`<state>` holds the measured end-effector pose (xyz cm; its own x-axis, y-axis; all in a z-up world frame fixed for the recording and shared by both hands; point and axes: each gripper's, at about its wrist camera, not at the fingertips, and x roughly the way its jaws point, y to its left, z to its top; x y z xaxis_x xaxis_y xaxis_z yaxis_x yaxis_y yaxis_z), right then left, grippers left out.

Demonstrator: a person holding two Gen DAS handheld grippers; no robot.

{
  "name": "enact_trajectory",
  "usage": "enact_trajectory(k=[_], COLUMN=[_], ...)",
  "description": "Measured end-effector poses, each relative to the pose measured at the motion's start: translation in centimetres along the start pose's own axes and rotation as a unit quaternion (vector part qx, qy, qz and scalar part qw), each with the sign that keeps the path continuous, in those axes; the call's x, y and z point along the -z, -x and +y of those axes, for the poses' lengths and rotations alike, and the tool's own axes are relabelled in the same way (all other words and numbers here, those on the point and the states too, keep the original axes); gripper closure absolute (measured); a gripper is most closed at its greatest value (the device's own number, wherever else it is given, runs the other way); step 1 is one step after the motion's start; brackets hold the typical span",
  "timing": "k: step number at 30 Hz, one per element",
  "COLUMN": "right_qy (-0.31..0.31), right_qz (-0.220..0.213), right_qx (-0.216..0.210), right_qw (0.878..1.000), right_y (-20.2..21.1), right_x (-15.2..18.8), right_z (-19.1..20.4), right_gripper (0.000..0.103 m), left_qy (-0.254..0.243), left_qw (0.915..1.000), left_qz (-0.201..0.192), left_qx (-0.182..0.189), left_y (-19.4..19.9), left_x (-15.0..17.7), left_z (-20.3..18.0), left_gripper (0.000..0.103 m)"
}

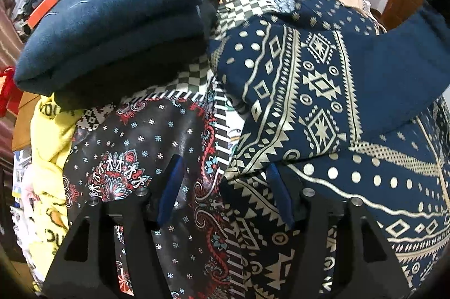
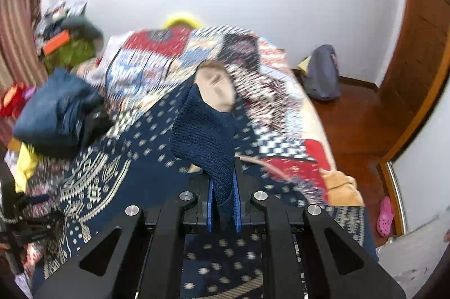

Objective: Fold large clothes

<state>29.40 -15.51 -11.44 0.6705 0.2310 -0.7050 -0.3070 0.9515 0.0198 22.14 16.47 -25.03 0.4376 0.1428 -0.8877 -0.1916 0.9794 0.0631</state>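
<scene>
- Left wrist view: left gripper [image 1: 222, 186] jaws stand wide apart, blue pads bare, nothing between them. One finger lies over the patterned bedspread [image 1: 146, 147], the other at the edge of the navy printed garment [image 1: 323, 102].
- Navy printed garment (cream geometric print) is spread across the right half of the view; a fold of it is raised and doubled over above the right-hand finger.
- Folded blue clothes [image 1: 112, 26] stacked at upper left on the bedspread, near the garment's left edge; contact cannot be told.
- Yellow cloth [image 1: 50, 147] with black lettering hangs at the left edge of the bed.
- Right wrist view (motion-blurred): right gripper [image 2: 223, 203] jaws narrow, clamped on a ribbed navy knit edge [image 2: 205, 130] of the garment; the knit stands up out of the pads, lifted off the bed.
- Rest of the garment [image 2: 118, 158] lies flat below and to the left on the bedspread [image 2: 174, 57].
- Folded blue clothes [image 2: 56, 113] at left.
- Wooden floor [image 2: 362, 130] to the right of the bed; grey bag [image 2: 323, 74] against the wall; pink shoe [image 2: 385, 214] near the door frame.
</scene>
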Motion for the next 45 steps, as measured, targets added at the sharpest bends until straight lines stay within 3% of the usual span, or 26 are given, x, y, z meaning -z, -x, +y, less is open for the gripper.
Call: enact_trajectory(k=[6, 9, 12, 19, 24, 32, 40, 45], right_qy=[-0.059, -0.077, -0.104, -0.134, -0.139, -0.089, -0.103, -0.124], right_qz=[0.033, 0.061, 0.088, 0.166, 0.192, 0.194, 0.136, 0.106], right_qx=[-0.004, -0.005, -0.015, -0.033, -0.023, 0.02, 0.03, 0.061], right_qw=[0.998, 0.995, 0.991, 0.976, 0.971, 0.977, 0.985, 0.985], right_y=[-0.5, -1.3, -1.7, -3.6, -3.6, -1.4, 2.6, 4.4], right_x=[2.7, 4.8, 6.7, 10.9, 12.4, 12.7, 11.2, 10.6], right_z=[-3.7, -4.9, -6.5, -7.6, -8.0, -8.6, -10.6, -12.9], right_gripper=[0.093, 0.093, 0.093, 0.093, 0.089, 0.084, 0.082, 0.053], left_qy=[0.049, 0.059, 0.071, 0.066, 0.062, 0.01, -0.012, -0.016], left_qw=[0.9987, 0.9982, 0.9973, 0.9976, 0.9978, 0.9999, 0.9941, 0.9897], left_qz=[-0.001, 0.008, 0.018, 0.02, 0.024, -0.006, -0.108, -0.137], left_qx=[0.016, -0.008, 0.004, -0.003, -0.002, -0.008, -0.003, 0.039], left_y=[-0.1, -0.8, -1.4, -1.8, -1.5, 2.4, 8.6, 10.4], left_x=[-0.2, -0.2, 0.1, 0.5, 0.8, 0.9, -1.6, -4.0], left_z=[1.6, 2.1, 2.7, 2.6, 2.5, 1.6, -0.6, -3.1], left_gripper=[0.043, 0.043, 0.043, 0.041, 0.041, 0.041, 0.041, 0.037])
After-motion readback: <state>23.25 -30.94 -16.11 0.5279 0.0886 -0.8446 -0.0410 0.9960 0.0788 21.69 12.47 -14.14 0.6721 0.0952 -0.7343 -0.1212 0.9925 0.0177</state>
